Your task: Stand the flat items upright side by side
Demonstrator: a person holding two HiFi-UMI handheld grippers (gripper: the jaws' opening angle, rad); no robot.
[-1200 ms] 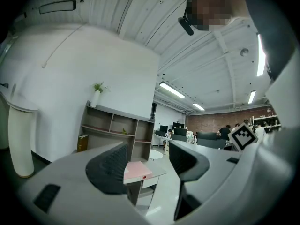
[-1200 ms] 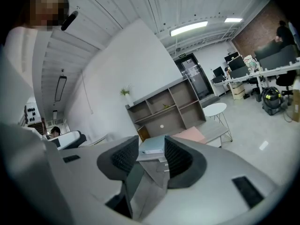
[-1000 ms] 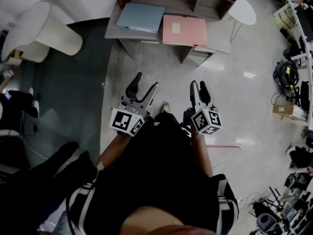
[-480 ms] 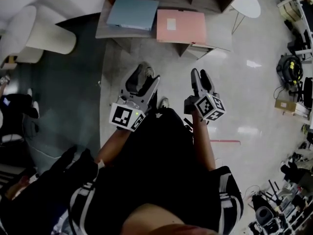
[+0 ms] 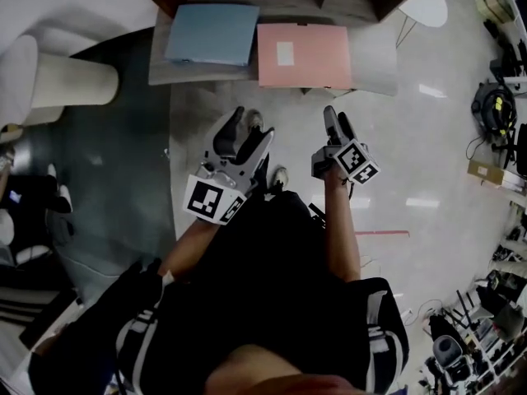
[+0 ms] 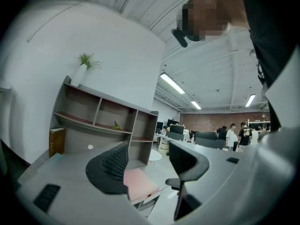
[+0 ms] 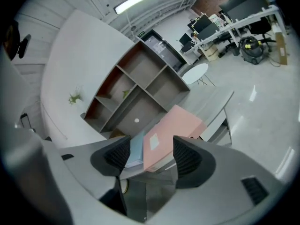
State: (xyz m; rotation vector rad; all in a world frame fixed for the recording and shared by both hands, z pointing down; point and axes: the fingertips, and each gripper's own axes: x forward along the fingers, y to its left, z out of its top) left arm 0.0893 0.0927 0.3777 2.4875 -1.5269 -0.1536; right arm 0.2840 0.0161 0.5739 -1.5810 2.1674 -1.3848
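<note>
Overhead strip lights (image 6: 172,83) are glowing on the white ceiling (image 6: 206,62), a grey open shelf unit (image 6: 103,125) is standing against the curved white wall (image 6: 93,36), and the pale glossy floor (image 5: 428,155) is meeting a dark carpet (image 5: 115,188).

We count two flat folders lying on the low grey desk (image 5: 372,56): one light blue card folder (image 5: 212,34) and one pink card folder with a white label (image 5: 303,54). Behind the desk we count one grey open-shelf unit (image 7: 140,88), and to the desk's right one round white side table (image 5: 428,6).
</note>
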